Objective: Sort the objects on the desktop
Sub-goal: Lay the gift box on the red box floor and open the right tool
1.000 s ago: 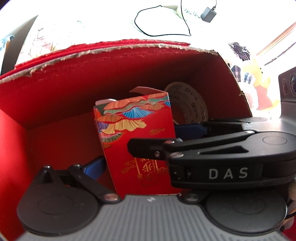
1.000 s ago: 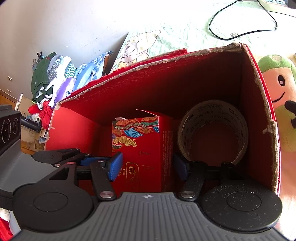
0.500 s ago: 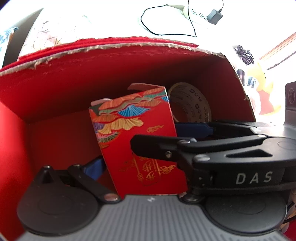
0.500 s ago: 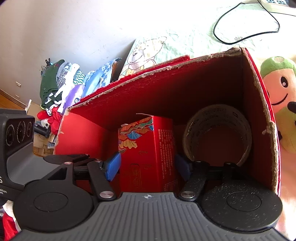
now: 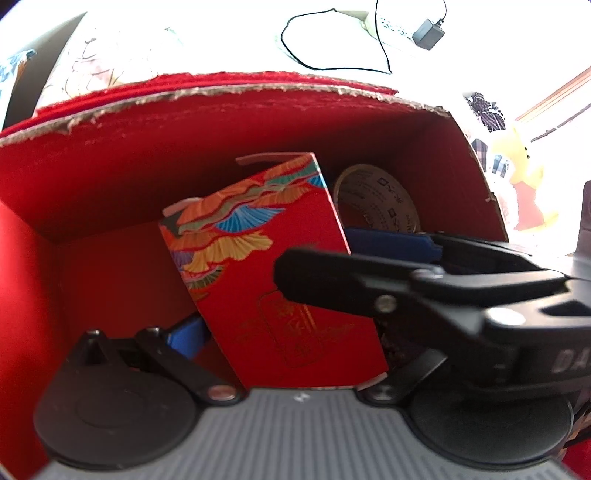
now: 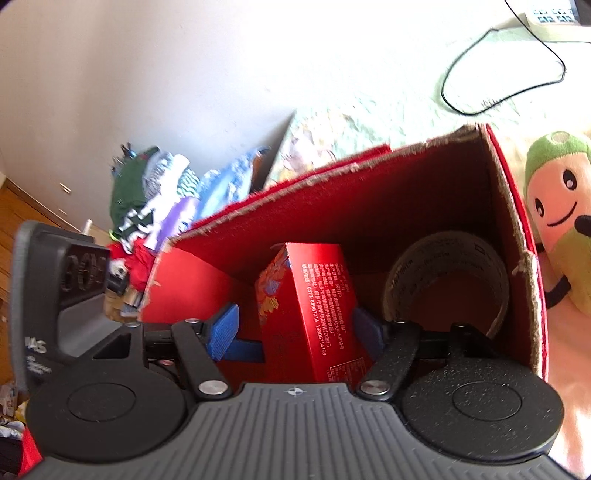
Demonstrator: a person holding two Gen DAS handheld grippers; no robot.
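Observation:
A small red carton (image 5: 266, 266) with a fan pattern sits tilted inside a big red cardboard box (image 5: 184, 140). A roll of tape (image 5: 380, 199) stands to its right. My left gripper (image 5: 288, 332) reaches around the carton's lower part. Its left pad (image 5: 184, 336) is close to the carton's edge, and its right finger is hidden behind the right gripper (image 5: 317, 254). In the right wrist view my right gripper (image 6: 295, 328) is open astride the carton (image 6: 317, 295), with a clear gap at its left pad (image 6: 223, 328). The tape roll (image 6: 447, 251) leans in the box's (image 6: 369, 199) right corner.
A plush toy (image 6: 554, 214) lies just right of the box. A black cable (image 6: 498, 74) and a power strip (image 6: 550, 14) lie beyond it on a pale printed cloth. A pile of clothes (image 6: 159, 199) is against the wall at left. The box's left half is bare.
The carton has tipped further over and turned its narrow printed side toward the right camera. A gap has appeared at the right gripper's left pad. The right camera has pulled up and back.

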